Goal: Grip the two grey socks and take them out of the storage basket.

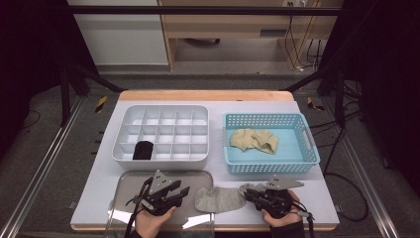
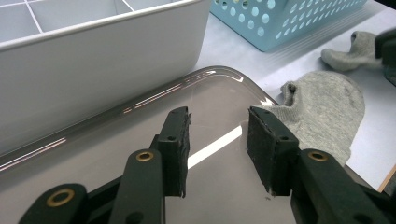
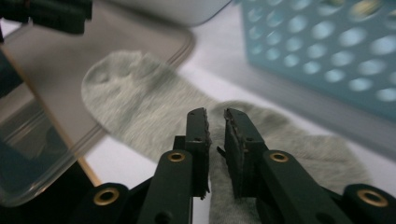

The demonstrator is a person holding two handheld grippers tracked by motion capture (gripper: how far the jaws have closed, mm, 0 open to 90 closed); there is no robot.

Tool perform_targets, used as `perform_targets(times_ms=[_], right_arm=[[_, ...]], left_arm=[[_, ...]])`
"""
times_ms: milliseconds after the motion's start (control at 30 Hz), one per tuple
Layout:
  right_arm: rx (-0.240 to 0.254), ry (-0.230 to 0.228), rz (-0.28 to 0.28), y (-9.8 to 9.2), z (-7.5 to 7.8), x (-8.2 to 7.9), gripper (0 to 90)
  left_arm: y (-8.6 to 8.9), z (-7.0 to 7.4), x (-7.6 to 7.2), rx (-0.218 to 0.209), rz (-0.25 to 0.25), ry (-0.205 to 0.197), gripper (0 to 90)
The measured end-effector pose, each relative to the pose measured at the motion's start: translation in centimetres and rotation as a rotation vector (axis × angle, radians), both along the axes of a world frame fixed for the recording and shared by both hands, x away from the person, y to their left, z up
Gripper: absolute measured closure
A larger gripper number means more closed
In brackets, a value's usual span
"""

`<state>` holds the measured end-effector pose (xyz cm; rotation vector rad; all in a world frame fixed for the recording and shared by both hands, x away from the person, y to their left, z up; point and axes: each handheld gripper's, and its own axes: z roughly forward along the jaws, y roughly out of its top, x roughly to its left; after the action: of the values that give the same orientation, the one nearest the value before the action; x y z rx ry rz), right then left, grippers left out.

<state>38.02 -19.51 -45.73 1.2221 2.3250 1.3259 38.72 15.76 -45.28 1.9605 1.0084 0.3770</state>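
With one black sock (image 1: 143, 150) already in the lower-left cell of the divided box (image 1: 161, 157), we have the grey sock (image 1: 220, 198) lying bottom centre between our narrowly parted right gripper (image 3: 215, 116) and the half-open, empty left gripper (image 2: 218, 122), while tan socks (image 1: 253, 140) wait in the blue basket (image 1: 270, 166).

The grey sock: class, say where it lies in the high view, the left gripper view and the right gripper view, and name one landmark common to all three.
High view: grey sock at bottom centre.
Left gripper view: right of centre, beyond the jaws.
Right gripper view: centre, beneath the jaws.
Shared landmark: blue basket.
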Motion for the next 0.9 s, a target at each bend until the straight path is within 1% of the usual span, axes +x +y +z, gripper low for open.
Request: perform_targets(times_ms=[67, 133, 233, 333, 400, 500, 533, 567, 667, 767, 833, 900], right_arm=[[0.011, -0.023, -0.047, -0.9, 0.3, 0.1, 76.6], [0.008, -0.021, -0.076, -1.4, 0.5, 0.2, 75.8], [0.013, -0.016, -0.075, -1.6, 0.5, 0.3, 74.4], [0.011, -0.013, -0.062, -1.1, 0.5, 0.3, 72.7], [0.022, -0.009, -0.052, -0.7, 0.7, 0.3, 72.2], [0.026, -0.023, -0.048, -0.4, 1.0, 0.2, 72.1], [0.019, -0.031, -0.051, -0.3, 1.1, 0.3, 72.2], [0.010, -0.030, -0.056, -0.1, 1.0, 0.4, 71.9], [-0.009, -0.009, -0.055, 0.5, 0.3, 0.6, 68.8], [-0.041, 0.026, -0.029, 1.6, -0.8, 0.9, 66.6], [-0.068, 0.043, -0.019, 2.0, -1.4, 1.0, 67.0], [-0.088, 0.045, -0.018, 2.0, -1.7, 1.1, 68.9]], left_arm=[[0.0, 0.0, 0.0, -0.003, 0.001, 0.001, 57.9], [-0.1, 0.0, 0.0, 0.000, 0.000, 0.001, 57.9], [-0.1, 0.0, 0.0, 0.004, -0.002, 0.002, 57.9], [-0.1, 0.0, 0.0, -0.001, 0.000, 0.002, 57.8], [-0.1, 0.1, 0.0, -0.002, -0.001, 0.002, 57.8], [-0.1, 0.1, 0.0, -0.002, -0.002, 0.002, 57.8], [-0.1, 0.1, 0.0, -0.001, -0.003, 0.001, 57.8], [-0.1, 0.1, 0.0, 0.000, -0.003, 0.002, 57.8], [-0.1, 0.1, 0.0, 0.000, -0.003, 0.002, 57.8], [0.0, 0.1, 0.0, -0.002, -0.002, 0.003, 57.8], [0.0, 0.1, 0.0, 0.003, -0.005, 0.001, 57.8], [0.1, 0.2, 0.0, -0.002, -0.004, -0.001, 57.8]])
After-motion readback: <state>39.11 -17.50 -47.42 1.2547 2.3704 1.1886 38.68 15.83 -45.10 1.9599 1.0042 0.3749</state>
